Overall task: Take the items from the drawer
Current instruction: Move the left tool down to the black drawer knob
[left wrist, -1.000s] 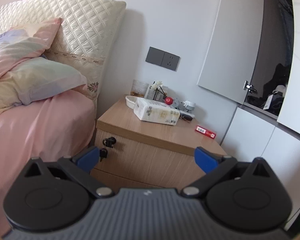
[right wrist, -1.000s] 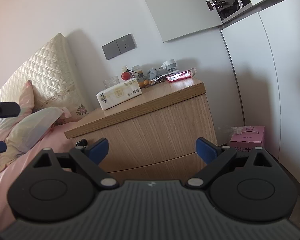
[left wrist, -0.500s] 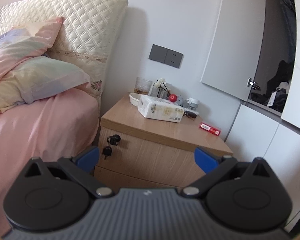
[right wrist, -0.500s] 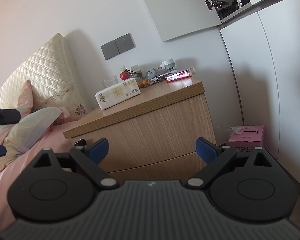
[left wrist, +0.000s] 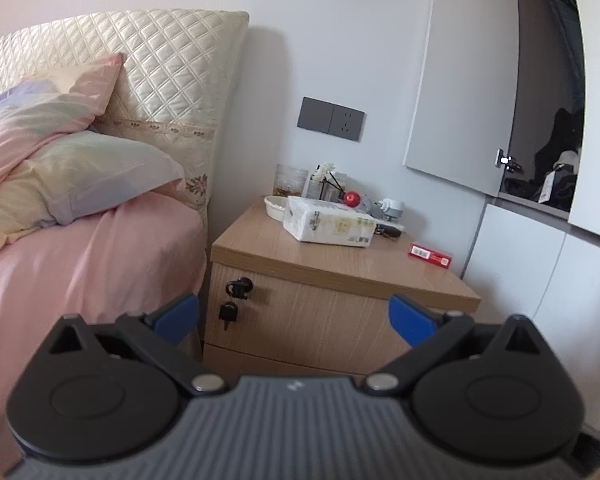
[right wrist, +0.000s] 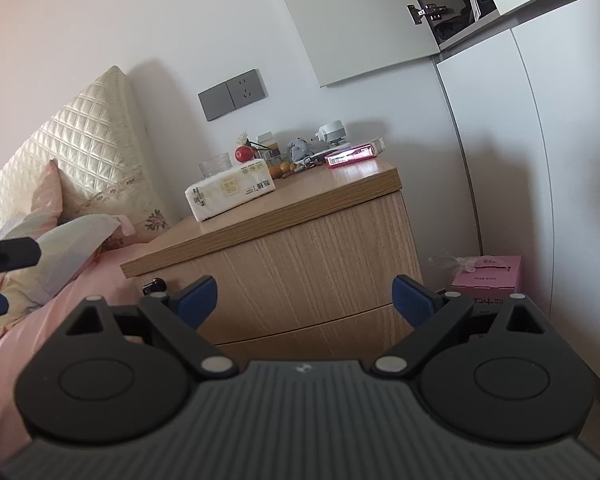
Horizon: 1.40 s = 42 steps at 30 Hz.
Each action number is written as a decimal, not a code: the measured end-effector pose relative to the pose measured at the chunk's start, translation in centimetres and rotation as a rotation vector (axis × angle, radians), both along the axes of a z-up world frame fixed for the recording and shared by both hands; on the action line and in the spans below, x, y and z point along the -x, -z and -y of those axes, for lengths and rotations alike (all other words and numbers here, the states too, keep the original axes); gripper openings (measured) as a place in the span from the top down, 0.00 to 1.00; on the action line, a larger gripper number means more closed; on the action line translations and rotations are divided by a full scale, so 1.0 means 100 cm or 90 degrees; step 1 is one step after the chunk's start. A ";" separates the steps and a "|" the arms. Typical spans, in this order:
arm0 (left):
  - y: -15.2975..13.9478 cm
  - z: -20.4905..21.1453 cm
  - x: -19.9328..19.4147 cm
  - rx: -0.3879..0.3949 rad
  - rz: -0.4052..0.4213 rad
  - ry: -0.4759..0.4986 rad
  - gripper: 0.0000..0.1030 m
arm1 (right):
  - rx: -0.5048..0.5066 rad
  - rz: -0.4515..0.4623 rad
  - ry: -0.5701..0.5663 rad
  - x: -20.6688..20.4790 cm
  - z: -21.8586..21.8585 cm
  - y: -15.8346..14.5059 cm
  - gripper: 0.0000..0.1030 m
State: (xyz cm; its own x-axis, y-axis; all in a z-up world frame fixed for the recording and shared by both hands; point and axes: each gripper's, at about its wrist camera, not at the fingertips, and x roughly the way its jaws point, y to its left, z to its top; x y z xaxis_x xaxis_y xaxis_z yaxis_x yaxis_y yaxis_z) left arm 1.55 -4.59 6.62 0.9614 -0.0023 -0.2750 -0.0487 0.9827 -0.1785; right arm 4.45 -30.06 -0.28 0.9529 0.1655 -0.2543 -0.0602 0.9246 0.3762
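Facing the shut drawer (left wrist: 316,312), both grippers' fingers (left wrist: 178,316) spread, empty.

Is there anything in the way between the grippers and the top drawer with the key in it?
Nothing visible. Both the left gripper and the right gripper are open and empty, with only clear air between them and the shut top drawer. The key sticks out at its bed-side end.

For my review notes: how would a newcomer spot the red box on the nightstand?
Find the wooden nightstand beside the pink bed. On its top, away from the cluster at the wall, a small flat red box lies alone near the edge farthest from the bed. It is lower and much smaller than the white tissue pack.
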 end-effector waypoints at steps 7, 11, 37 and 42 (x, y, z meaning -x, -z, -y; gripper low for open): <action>0.017 0.008 -0.007 -0.081 0.017 -0.014 0.00 | 0.021 0.012 0.009 0.003 0.003 -0.002 0.07; 0.024 0.011 -0.008 -0.096 0.023 -0.005 0.00 | 0.040 0.019 0.013 0.004 0.002 -0.002 0.07; 0.059 -0.010 -0.020 -0.136 0.019 -0.035 0.00 | 0.104 0.038 -0.041 0.005 -0.001 0.004 0.07; 0.061 -0.008 -0.022 -0.143 0.022 -0.026 0.00 | 0.090 0.073 -0.069 0.008 0.008 0.000 0.07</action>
